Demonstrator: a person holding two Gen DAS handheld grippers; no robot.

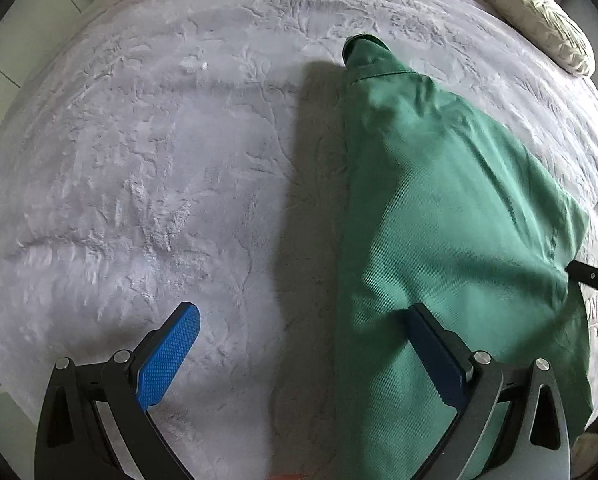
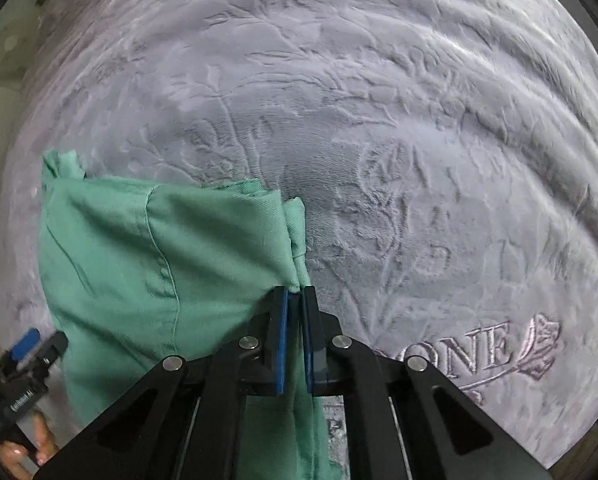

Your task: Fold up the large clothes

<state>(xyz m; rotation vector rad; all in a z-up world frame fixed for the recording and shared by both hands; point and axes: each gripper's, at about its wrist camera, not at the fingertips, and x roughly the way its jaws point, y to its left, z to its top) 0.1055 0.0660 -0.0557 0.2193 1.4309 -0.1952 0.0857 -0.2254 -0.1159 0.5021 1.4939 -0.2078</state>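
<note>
Left wrist view is filled mostly by a big grey blanket (image 1: 139, 180), which is spread flat so that clothes can be folded on something soft and wide. A pale pillow (image 1: 539, 20) is kept far off at the top edge, out of the way. On the blanket, toward the right side, the green garment (image 1: 439, 208) is draped, part of it lifted off the bed, so a fold can likely be made. The left gripper (image 1: 303, 356) is held low with its jaws wide open and nothing between them; one blue pad (image 1: 169, 356) is over the blanket and the other is at the cloth, perhaps ready for a grab. In the right wrist view, the right gripper (image 2: 294, 296) is closed tight on a bunched edge of the garment, so that the cloth is held up.
</note>
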